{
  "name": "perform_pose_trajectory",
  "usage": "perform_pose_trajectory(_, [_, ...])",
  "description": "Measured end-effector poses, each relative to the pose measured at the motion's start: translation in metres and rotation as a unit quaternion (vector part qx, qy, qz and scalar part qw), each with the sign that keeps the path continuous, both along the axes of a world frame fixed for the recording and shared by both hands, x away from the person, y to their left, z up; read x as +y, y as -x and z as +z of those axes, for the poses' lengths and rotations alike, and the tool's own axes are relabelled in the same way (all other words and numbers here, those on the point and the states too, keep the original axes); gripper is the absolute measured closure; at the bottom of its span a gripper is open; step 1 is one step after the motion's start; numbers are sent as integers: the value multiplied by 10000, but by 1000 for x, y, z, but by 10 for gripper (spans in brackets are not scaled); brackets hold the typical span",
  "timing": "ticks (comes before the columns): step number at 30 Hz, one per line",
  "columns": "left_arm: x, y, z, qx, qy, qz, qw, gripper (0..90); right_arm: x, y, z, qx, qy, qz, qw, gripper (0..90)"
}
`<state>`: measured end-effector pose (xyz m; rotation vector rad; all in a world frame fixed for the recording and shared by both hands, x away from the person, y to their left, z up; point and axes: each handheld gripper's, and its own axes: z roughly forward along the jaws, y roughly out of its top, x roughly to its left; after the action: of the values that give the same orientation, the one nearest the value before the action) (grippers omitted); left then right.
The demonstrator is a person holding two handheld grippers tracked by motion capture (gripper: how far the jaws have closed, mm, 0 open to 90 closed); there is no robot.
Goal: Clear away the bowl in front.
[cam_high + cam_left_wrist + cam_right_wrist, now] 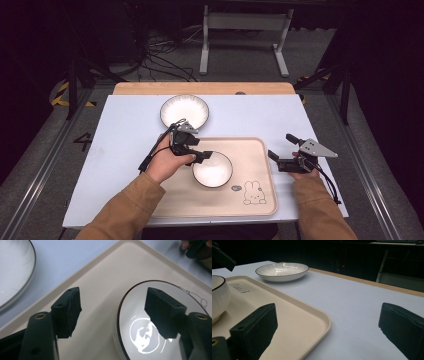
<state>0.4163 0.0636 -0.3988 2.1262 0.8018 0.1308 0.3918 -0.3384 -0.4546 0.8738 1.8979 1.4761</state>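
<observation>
A lab or test room: dark curtains, loose floor cables (160,62), hazard tape (61,94), a desk (130,120) on bare flooring.

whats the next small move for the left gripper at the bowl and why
Probably lift the left gripper clear. Its jaws stand open astride the near rim of the bowl, one over the inside and one outside, gripping nothing, and the bowl sits on the tray. The plate waits on the table beyond.

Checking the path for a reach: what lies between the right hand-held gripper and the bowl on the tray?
Only bare tray, seen in the high view, between the right hand-held gripper and the bowl.
</observation>
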Motion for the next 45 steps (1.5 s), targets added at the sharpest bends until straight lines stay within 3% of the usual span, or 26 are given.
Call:
perform_pose_trajectory(3, [4, 4, 3, -272, 185, 63, 9994, 235, 0, 0, 0, -2, 5, -6, 10000, 27])
perform_pose_trajectory(7, [9, 8, 7, -483, 435, 55, 9979, 208, 0, 0, 0, -3, -4, -8, 10000, 27])
perform_pose_trajectory(12, [17, 13, 8, -850, 690, 91, 9939, 192, 0, 0, 0, -3, -5, -10, 10000, 27])
perform_pose_trajectory(13, [17, 13, 8, -850, 690, 91, 9939, 192, 0, 0, 0, -4, -4, -11, 10000, 27])
perform_pose_trajectory(14, [20, 14, 8, -975, 748, 141, 9923, 192, 0, 0, 0, -5, -4, -11, 10000, 27])
perform_pose_trajectory(16, [21, 15, 7, -1007, 783, 193, 9916, 192, 0, 0, 0, -2, -6, -10, 10000, 27])
perform_pose_trajectory(17, [25, 16, 6, -1133, 818, 219, 9899, 192, 0, 0, 0, -18, 3, -12, 10000, 26])
perform_pose_trajectory(20, [28, 16, 5, -1120, 877, 284, 9894, 192, 0, 1, 0, -12, -2, -15, 10000, 26])
perform_pose_trajectory(27, [40, 18, 2, -1332, 927, 559, 9852, 187, -1, 2, 2, -14, -78, -40, 10000, 25])
perform_pose_trajectory(45, [85, 18, 0, -1366, 855, 985, 9820, 166, -2, 2, 2, 15, -121, -32, 9999, 24])
